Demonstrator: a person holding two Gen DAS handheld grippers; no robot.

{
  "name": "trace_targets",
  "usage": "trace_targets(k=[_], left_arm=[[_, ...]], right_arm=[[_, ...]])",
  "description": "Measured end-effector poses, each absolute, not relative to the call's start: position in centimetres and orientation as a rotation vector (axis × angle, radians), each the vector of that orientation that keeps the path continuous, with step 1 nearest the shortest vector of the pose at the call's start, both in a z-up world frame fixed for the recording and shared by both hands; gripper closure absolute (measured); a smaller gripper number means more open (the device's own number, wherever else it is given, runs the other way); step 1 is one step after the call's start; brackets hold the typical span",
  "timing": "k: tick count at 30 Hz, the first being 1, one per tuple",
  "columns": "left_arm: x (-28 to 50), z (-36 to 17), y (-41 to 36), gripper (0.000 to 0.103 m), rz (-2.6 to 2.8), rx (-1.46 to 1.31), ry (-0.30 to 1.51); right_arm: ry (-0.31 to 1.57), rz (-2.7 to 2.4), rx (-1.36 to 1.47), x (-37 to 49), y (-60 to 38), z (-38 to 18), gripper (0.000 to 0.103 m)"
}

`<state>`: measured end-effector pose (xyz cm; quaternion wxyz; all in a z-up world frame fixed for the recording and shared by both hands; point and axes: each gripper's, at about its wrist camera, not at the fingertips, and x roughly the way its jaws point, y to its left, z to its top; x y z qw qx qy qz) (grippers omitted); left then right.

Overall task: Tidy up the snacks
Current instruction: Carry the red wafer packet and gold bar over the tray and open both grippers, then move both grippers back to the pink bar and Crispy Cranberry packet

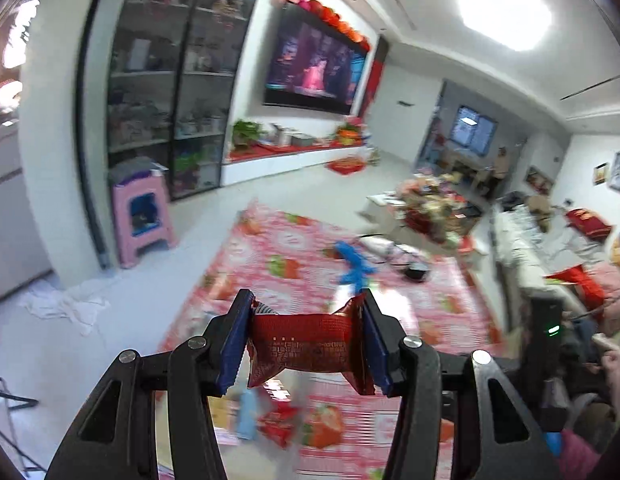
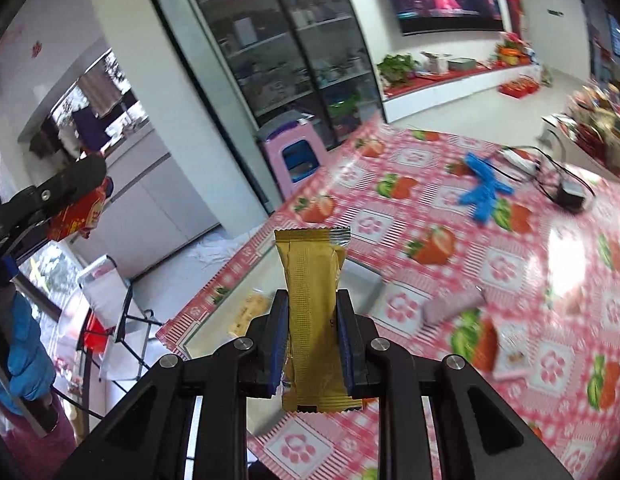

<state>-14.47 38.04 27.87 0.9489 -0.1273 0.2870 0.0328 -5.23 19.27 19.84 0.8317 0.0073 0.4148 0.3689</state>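
My left gripper (image 1: 305, 338) is shut on a red snack packet (image 1: 310, 350), held crosswise between its blue pads, high above the table. In the right wrist view that same gripper (image 2: 75, 194) and red packet (image 2: 79, 212) show at the left edge. My right gripper (image 2: 312, 336) is shut on a gold snack bar wrapper (image 2: 312, 312) that stands upright between its pads. Below, on the strawberry tablecloth (image 2: 450, 280), lie a clear tray (image 2: 237, 320) with a pale snack inside and a pink packet (image 2: 450, 308). More red snacks (image 1: 279, 422) lie blurred under the left gripper.
A blue glove (image 2: 484, 192), a white power strip (image 2: 520, 160) and a black adapter (image 2: 572, 194) lie at the table's far side. A pink stool (image 2: 297, 156) stands beyond the table edge. A person's blue-gloved hand (image 2: 25, 352) holds the left gripper's handle.
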Motion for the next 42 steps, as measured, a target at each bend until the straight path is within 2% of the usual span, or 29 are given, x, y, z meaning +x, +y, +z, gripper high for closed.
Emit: trace_targets(k=[8, 13, 23, 25, 27, 28, 29, 31, 37, 38, 39, 42], left_arm=[[-10.2, 13.8, 41.8, 0.047, 0.187, -0.295, 0.856], [-9.0, 7.3, 42.0, 0.047, 0.224, -0.304, 0.974], [-8.4, 4.7, 42.2, 0.045, 0.238, -0.273, 1.001], [-8.4, 4.6, 42.1, 0.04, 0.246, -0.272, 1.0], [-8.5, 4.6, 42.2, 0.027, 0.249, -0.27, 1.007], [-8.7, 4.6, 42.1, 0.024, 0.252, -0.268, 1.01], [-8.6, 4.6, 42.1, 0.024, 0.254, -0.267, 1.011], [-8.8, 4.6, 41.9, 0.024, 0.256, -0.265, 1.018], [-9.9, 6.0, 39.6, 0.023, 0.244, -0.264, 1.028], [-10.2, 6.6, 38.8, 0.023, 0.228, -0.26, 1.027], [-10.5, 7.1, 38.1, 0.023, 0.217, -0.253, 1.024], [-11.2, 9.2, 35.5, 0.023, 0.168, -0.251, 1.009]], right_arm=[[1.016, 0.809, -0.039, -3.3, 25.5, 14.1, 0.079], [1.094, 0.784, -0.081, -1.8, 28.1, 10.0, 0.079], [1.171, 0.748, -0.104, 0.0, 30.3, 6.0, 0.079], [1.173, 0.743, -0.112, 0.1, 30.6, 5.8, 0.079], [1.185, 0.742, -0.12, 0.1, 30.9, 5.5, 0.079], [1.194, 0.747, -0.12, 0.1, 30.9, 5.3, 0.072], [1.196, 0.747, -0.12, 0.0, 30.8, 5.2, 0.049], [1.176, 0.735, -0.131, -0.5, 30.4, 5.5, 0.015], [1.143, 0.723, -0.114, -2.2, 27.4, 6.7, 0.014], [1.141, 0.72, -0.092, -2.5, 26.3, 6.8, 0.004], [1.139, 0.71, -0.071, -2.7, 25.2, 7.0, 0.0], [1.146, 0.698, 0.029, -3.0, 21.0, 7.2, 0.0]])
